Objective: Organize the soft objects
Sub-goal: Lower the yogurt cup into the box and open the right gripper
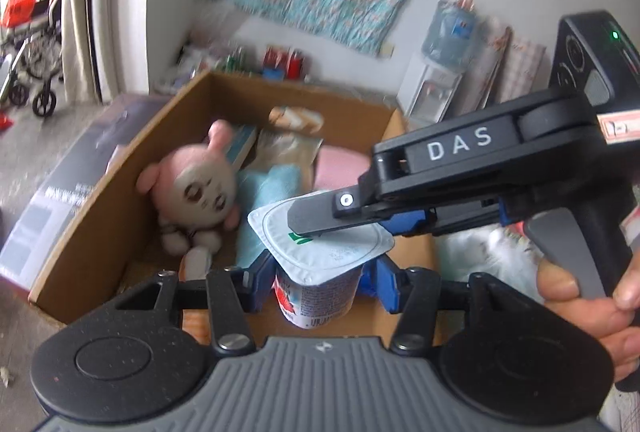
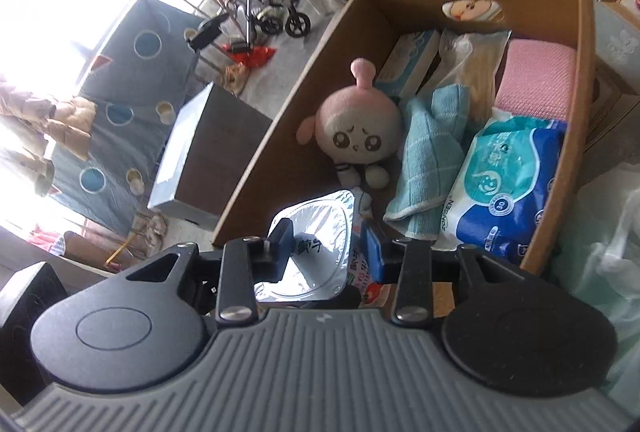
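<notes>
yogurt cup [image 1: 316, 272] clamped in the left fingers [image 1: 260, 282] over the box [image 1: 100, 216], right gripper [image 1: 320, 224] half-open straddling its lid; next, lower it in.

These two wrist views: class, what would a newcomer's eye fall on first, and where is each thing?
First, the yogurt cup with its foil lid, in the foreground, clamped between the left gripper jaws while the right gripper reaches over the lid. Behind it, the pink plush doll leans on the left wall of the cardboard box, beside a folded blue towel and a wet-wipes pack on the right.
</notes>
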A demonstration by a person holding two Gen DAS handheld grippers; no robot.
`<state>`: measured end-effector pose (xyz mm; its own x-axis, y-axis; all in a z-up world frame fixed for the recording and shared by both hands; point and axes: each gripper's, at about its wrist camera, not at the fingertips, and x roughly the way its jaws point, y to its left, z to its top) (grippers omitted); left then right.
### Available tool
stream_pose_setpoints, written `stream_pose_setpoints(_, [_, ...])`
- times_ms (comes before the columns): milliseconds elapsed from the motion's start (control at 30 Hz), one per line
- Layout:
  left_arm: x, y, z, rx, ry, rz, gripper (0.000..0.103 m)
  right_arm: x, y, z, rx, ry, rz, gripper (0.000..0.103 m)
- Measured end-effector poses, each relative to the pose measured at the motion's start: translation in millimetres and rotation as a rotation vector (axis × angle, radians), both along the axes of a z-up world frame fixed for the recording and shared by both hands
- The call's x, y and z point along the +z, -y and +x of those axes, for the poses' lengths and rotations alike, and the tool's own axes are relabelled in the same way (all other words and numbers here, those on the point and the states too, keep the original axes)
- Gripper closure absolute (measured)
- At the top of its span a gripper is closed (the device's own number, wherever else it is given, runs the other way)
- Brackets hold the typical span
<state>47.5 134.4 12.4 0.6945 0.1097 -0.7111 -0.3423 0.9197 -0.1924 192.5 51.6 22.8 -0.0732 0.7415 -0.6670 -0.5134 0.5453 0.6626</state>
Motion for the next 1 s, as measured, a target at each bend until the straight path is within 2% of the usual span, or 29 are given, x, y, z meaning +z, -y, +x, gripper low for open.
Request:
stream_pose_setpoints(167, [-32.5,-33.9,3.2,-0.003,-0.094,-0.108,0.050,-36.2,-25.9,3.3,0.039,-0.067,-0.098,0.065])
stream_pose_setpoints(267, [-48.7,-45.1,4.2,-0.006,-0.130,-0.179,0.050,-56.7,-32.4,9.8,0.043,-0.100,-0.140,0.065])
stream_pose_setpoints(333, [-55.6,-50.5,7.8,-0.010,-0.146,-0.199,0.050,-64.8,-35.5,11.2,0.044,-0.115,-0.155,0.065])
stream_pose_setpoints(567, [-71.7,-60.1,17.5,-0.024,-0.199,-0.214,0.050,-79.7,-44.2,10.2,0.068,-0.136,-0.193,0.065])
stream_pose_setpoints(1000, [-67.6,-62.5,11.4,-0.032,-0.178,-0.211,0.048,-85.0,-56.5,12.1,0.102,-0.100,-0.214,0.061])
